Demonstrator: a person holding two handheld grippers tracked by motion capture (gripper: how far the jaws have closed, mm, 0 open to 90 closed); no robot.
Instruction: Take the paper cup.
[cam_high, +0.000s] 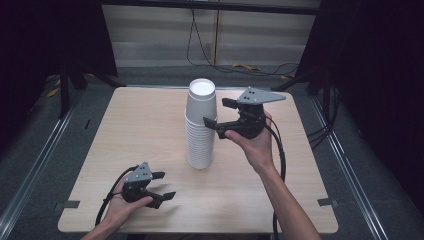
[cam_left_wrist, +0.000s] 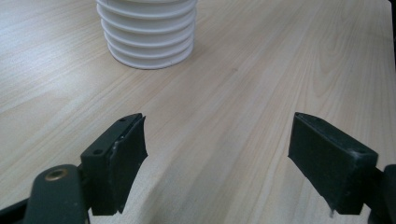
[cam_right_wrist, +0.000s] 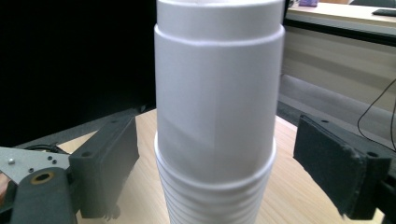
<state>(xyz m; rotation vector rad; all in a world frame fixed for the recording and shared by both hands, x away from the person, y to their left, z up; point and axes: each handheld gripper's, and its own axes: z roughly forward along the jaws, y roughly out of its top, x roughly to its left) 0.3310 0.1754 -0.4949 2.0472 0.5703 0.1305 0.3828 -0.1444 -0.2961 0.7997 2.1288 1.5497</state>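
cup stack (cam_high: 201, 125): plain white, no print, label or brand readable on any cup, in the high view or either gripper view.
left gripper (cam_high: 162, 186): black body and grey plate, no lettering or number readable.
right gripper (cam_high: 220, 112): black body and grey plate, no lettering or number readable.
table (cam_high: 150, 130): bare light wood, no sticker, sign or writing; the grey tape tabs at its near left and near right edges carry no text.
background: panels and cables past the far edge of the table show no legible sign.
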